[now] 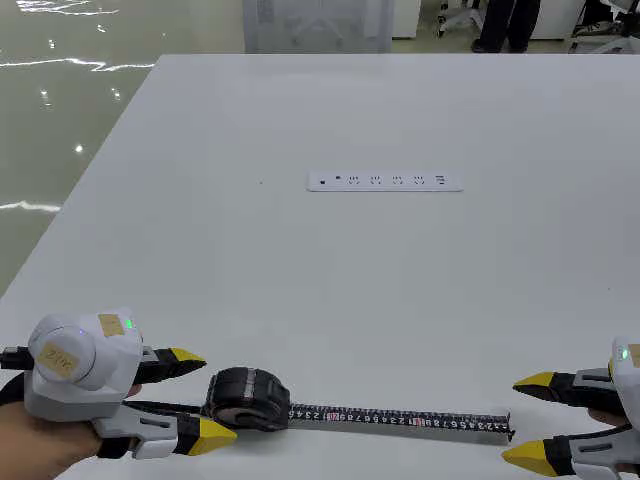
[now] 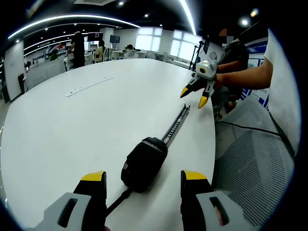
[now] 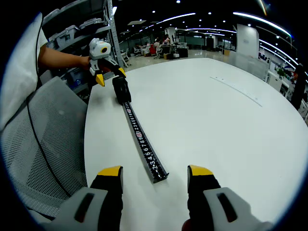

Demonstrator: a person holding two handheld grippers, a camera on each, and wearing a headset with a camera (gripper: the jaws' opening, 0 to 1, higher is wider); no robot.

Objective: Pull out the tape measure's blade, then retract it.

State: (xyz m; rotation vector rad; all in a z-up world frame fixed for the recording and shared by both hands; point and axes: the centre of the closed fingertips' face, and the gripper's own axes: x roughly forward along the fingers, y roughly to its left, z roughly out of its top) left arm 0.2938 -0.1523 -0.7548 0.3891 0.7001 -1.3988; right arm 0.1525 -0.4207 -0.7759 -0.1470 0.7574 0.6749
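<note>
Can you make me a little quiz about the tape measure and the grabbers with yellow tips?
1. True or false: the blade is pulled out of the tape measure's case and lies along the table.
2. Which white thing lies farther back on the table? A) a power strip B) a plate C) a book
3. Fill in: the left gripper and the right gripper both have their jaws ____.
Key: 1 true; 2 A; 3 open.

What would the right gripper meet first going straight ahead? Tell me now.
Probably the blade's end, lying on the table just ahead of the right gripper, between its open jaws. How high the gripper rides is unclear.
</note>
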